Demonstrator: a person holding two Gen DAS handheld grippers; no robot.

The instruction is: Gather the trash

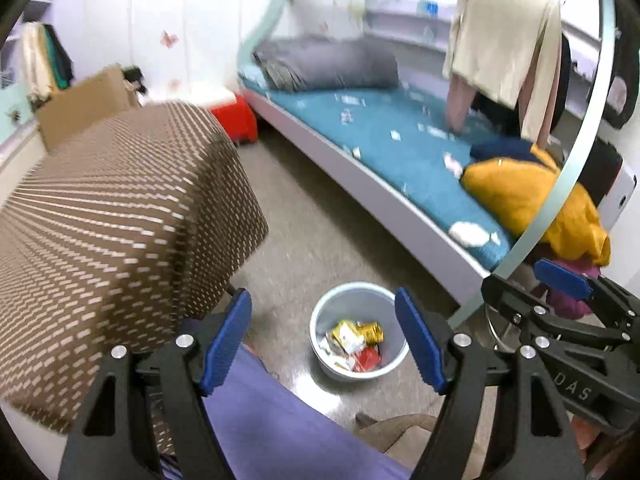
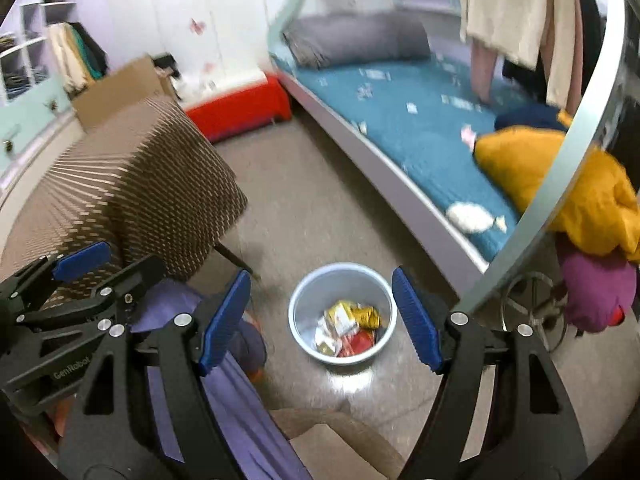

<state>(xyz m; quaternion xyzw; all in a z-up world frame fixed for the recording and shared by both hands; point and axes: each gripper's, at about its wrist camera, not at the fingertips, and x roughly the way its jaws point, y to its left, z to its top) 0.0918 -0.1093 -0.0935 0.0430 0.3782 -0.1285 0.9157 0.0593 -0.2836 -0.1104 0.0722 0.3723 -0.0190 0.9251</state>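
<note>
Both grippers, left and right, hang spread wide and empty over the bin, which sits on the floor dead ahead. Wrappers are already in it. I'd go for the white scraps on the bed at 2 o'clock, pinching them low.

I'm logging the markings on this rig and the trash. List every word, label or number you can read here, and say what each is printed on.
"DAS": black arm of the right tongs, seen from the left wrist; the letters sit at the frame's edge, so it may be part of a longer word.
"GenRobot": black arm of the left tongs, seen from the right wrist.
Wrappers in the bin: print too blurred to read.
</note>
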